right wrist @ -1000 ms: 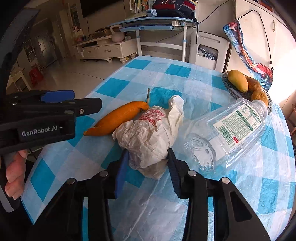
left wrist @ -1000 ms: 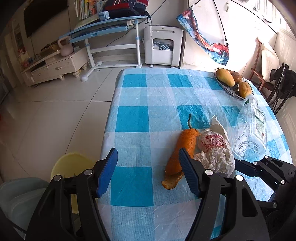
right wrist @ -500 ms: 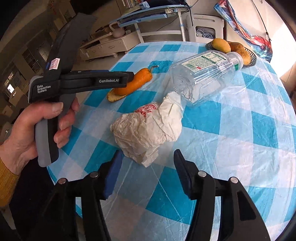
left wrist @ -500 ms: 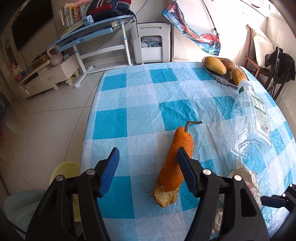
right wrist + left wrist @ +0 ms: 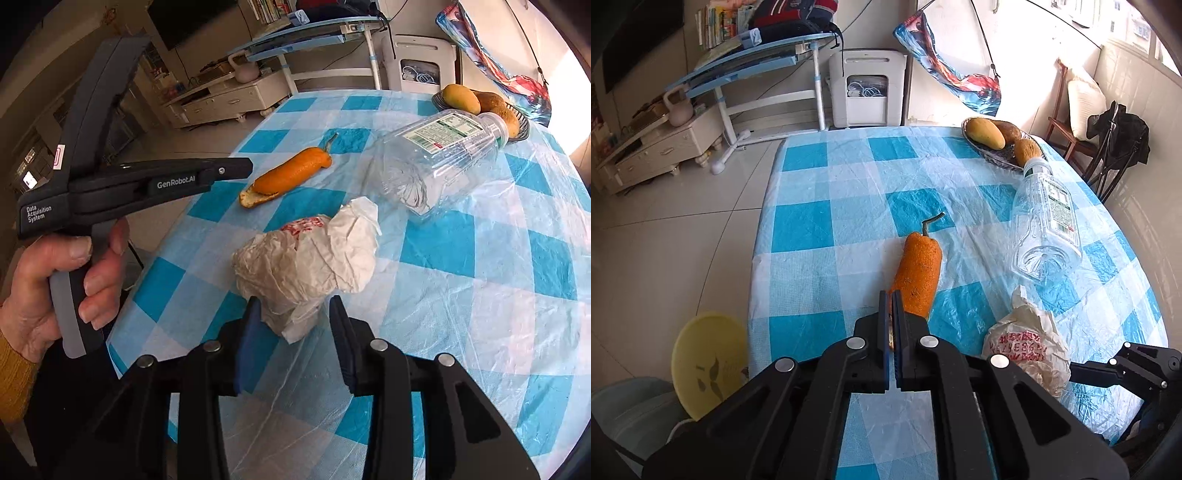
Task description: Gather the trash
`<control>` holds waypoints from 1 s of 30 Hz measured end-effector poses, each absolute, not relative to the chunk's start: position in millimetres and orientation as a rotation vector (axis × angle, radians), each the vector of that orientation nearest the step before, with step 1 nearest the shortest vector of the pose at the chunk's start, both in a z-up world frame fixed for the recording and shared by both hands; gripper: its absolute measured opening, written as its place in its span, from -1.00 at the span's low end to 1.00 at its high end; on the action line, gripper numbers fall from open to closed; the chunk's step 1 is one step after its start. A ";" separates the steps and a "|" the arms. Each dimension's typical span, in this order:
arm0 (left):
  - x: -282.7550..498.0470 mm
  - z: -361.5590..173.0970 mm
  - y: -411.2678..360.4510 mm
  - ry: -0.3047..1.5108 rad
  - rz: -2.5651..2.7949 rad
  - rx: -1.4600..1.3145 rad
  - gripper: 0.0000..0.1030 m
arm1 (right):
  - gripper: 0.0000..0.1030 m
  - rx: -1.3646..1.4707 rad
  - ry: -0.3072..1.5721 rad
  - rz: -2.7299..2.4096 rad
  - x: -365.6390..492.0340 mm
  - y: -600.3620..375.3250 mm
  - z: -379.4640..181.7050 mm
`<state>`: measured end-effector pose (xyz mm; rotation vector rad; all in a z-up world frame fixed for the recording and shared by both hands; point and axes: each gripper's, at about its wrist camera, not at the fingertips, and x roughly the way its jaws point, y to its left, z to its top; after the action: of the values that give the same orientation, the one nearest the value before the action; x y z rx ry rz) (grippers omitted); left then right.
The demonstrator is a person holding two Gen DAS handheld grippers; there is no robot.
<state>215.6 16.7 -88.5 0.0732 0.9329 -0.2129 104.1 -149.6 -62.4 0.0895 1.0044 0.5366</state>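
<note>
The table is covered by a glossy, wrinkled plastic sheet [image 5: 491, 258] over checked cloth. Thin, crumpled paper is seen in the wrapper [image 5: 306, 266]. The bottle [image 5: 439, 155] is made of clear, shiny plastic. The orange peel [image 5: 919, 273] is rough and matt.

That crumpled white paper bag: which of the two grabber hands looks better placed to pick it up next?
Probably the right. The right gripper is open with the paper bag's near end between its fingers. The left gripper is shut, seemingly empty, beside the orange peel.
</note>
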 end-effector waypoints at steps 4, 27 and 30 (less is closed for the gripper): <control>229.8 -92.2 -2.6 0.890 -0.165 0.158 0.04 | 0.20 0.146 0.973 0.513 107.0 -155.4 -60.3; 188.7 -90.4 8.0 0.901 -0.209 0.226 -0.65 | -0.40 0.118 0.927 0.535 102.2 -150.2 -58.8; 183.3 -89.1 21.2 0.905 -0.192 0.222 -0.65 | -0.38 0.141 0.949 0.528 106.0 -155.7 -61.5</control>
<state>183.3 21.2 -89.1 0.2219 0.9047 -0.1918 106.0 -155.7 -61.5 0.1411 0.9493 0.5275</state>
